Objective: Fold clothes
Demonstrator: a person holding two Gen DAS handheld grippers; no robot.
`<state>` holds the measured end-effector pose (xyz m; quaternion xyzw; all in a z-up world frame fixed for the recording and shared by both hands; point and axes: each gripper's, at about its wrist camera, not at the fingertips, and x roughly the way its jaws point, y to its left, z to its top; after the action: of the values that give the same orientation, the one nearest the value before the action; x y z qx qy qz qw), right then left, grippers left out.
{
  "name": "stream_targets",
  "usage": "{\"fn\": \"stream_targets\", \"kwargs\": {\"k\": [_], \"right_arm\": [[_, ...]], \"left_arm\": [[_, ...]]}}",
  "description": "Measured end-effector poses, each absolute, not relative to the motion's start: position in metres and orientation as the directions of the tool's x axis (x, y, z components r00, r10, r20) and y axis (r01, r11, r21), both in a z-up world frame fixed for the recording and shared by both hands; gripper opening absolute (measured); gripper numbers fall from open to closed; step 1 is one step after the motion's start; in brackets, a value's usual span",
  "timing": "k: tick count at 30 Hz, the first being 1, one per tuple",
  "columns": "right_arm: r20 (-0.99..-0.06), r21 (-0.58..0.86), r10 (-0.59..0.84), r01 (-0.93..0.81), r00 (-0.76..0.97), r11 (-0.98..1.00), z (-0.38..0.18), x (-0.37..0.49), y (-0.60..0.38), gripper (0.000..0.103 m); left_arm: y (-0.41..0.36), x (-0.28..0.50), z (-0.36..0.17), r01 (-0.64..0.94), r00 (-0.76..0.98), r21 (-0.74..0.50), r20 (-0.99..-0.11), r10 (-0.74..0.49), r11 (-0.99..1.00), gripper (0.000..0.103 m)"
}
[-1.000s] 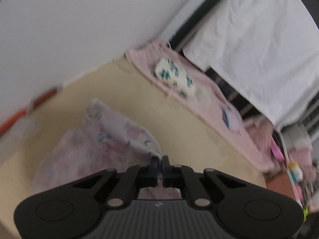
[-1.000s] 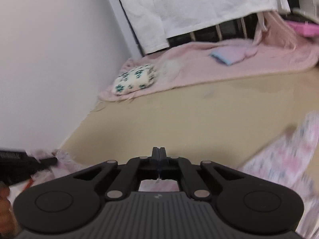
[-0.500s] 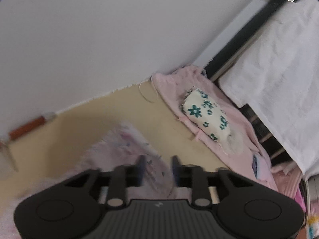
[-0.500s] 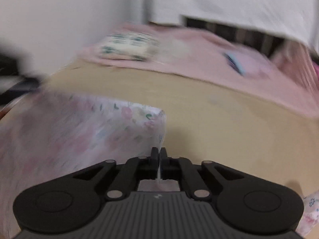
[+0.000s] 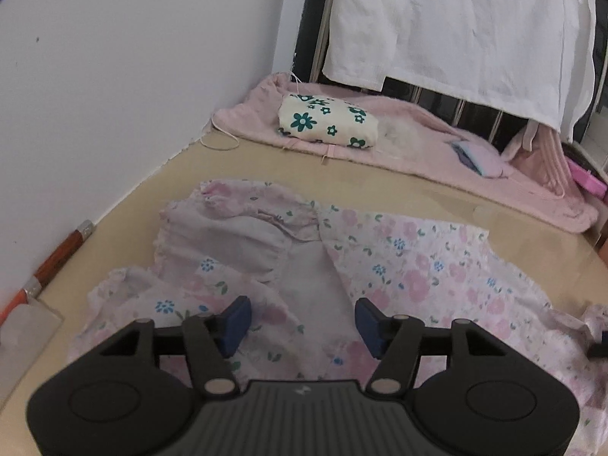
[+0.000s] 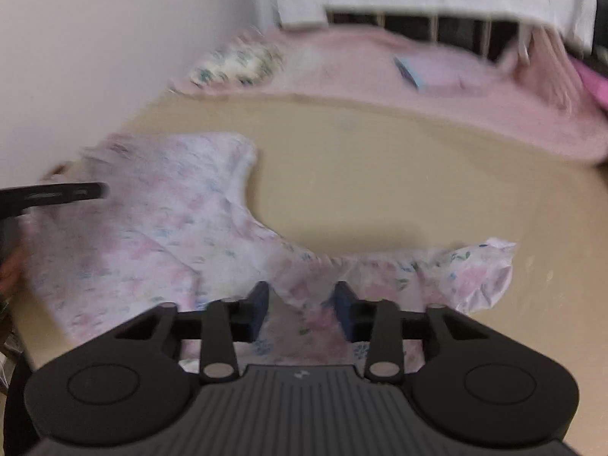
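1. Left wrist view: beige tabletop (image 5: 399, 193) runs up to a white wall (image 5: 133, 76) at 10 o'clock. Pale floral garment (image 5: 399, 262) lies spread and rumpled on it, filling centre to 4 o'clock, w/ a gathered sleeve at 10 o'clock of centre. Left claw (image 5: 303, 325) at 6 o'clock, jaws spread and opening; cloth lies under the gap, pads not pressing it. Pink blanket (image 5: 418, 140) across 12–3 o'clock carries a folded cream flower-print bundle (image 5: 326, 121). White sheet (image 5: 456, 26) hangs at 1 o'clock. Orange-handled tool (image 5: 60, 254) by the wall at 9 o'clock.
2. Right wrist view (blurred): same tabletop (image 6: 380, 174); garment (image 6: 152, 220) stretches from 9 o'clock to 4 o'clock. Right claw (image 6: 302, 309) at 6 o'clock, jaws partly apart and opening; a fold of cloth sits betw. them, pads clear of it. Left claw's dark finger pokes in at 9 o'clock over the cloth.
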<state>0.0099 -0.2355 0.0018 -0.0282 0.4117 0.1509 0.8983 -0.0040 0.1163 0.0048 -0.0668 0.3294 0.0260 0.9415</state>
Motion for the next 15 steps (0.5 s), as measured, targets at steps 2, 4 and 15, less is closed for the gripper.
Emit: {"fn": "stream_targets", "kwargs": {"k": [2, 4, 15], "right_arm": [[-0.725, 0.044, 0.155, -0.18, 0.671, 0.983, 0.002, 0.033, -0.241, 0.015], [-0.67, 0.045, 0.037, -0.009, 0.742, 0.999, 0.004, 0.054, -0.255, 0.023], [-0.633, 0.143, 0.449, -0.475, 0.631, 0.868, 0.017, -0.033, -0.208, 0.045]], "left_arm": [[0.114, -0.005, 0.004, -0.087, 0.78, -0.065, -0.626, 0.027, 0.994, 0.059], [0.108, -0.007, 0.002, -0.072, 0.782, -0.018, -0.622, 0.045, 0.997, 0.059], [0.159, -0.02, 0.013, -0.035, 0.743, -0.145, -0.666, -0.072, 0.989, 0.074]]}}
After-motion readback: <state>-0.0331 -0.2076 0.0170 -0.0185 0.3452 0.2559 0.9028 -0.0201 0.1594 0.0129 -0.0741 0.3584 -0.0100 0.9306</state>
